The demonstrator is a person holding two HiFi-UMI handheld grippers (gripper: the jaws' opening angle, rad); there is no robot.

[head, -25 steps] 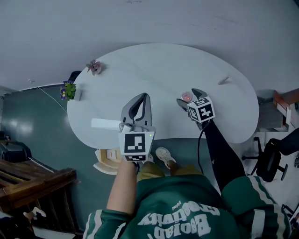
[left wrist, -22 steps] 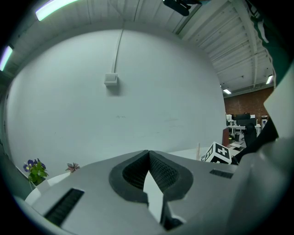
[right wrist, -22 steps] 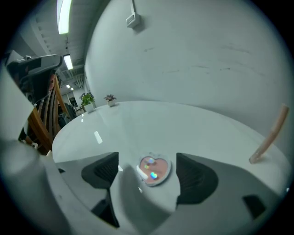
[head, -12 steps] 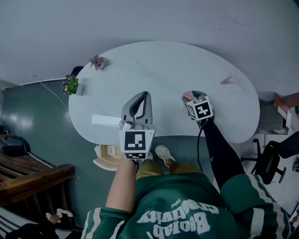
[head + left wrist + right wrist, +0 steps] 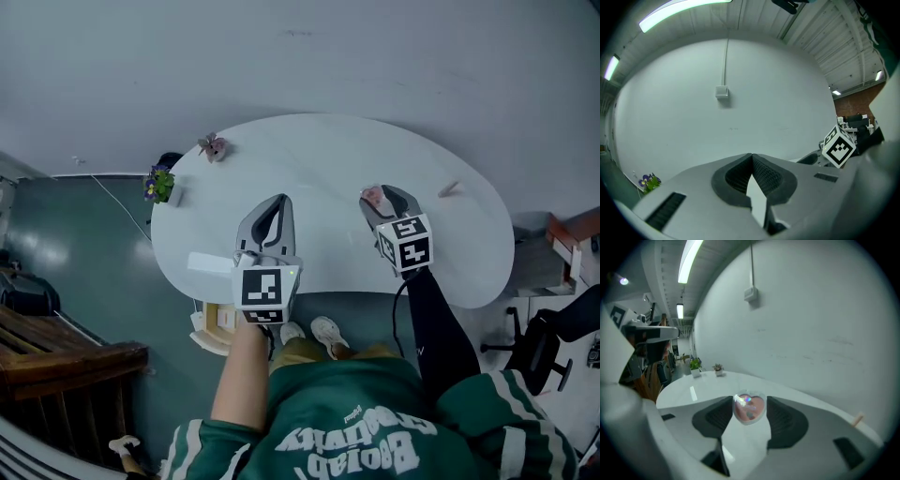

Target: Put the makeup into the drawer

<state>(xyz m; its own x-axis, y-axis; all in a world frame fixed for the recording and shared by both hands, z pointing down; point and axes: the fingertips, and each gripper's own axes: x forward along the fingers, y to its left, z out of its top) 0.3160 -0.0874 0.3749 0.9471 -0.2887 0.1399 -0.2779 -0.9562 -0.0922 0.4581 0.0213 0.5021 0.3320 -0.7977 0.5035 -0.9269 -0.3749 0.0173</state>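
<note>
Right gripper point(image 5: 382, 201): jaws just closed on the pink heart-shaped makeup compact point(image 5: 749, 408), held above the white table point(image 5: 309, 159). Left gripper point(image 5: 752, 159): jaws together, empty. Pickup looks done; carrying to the drawer, probably the pale unit point(image 5: 214, 323) below the table edge, remains.

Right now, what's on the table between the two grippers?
Nothing: the head view shows bare table between the left gripper and the right gripper, whose fingers have just closed on the pink makeup case.
</note>
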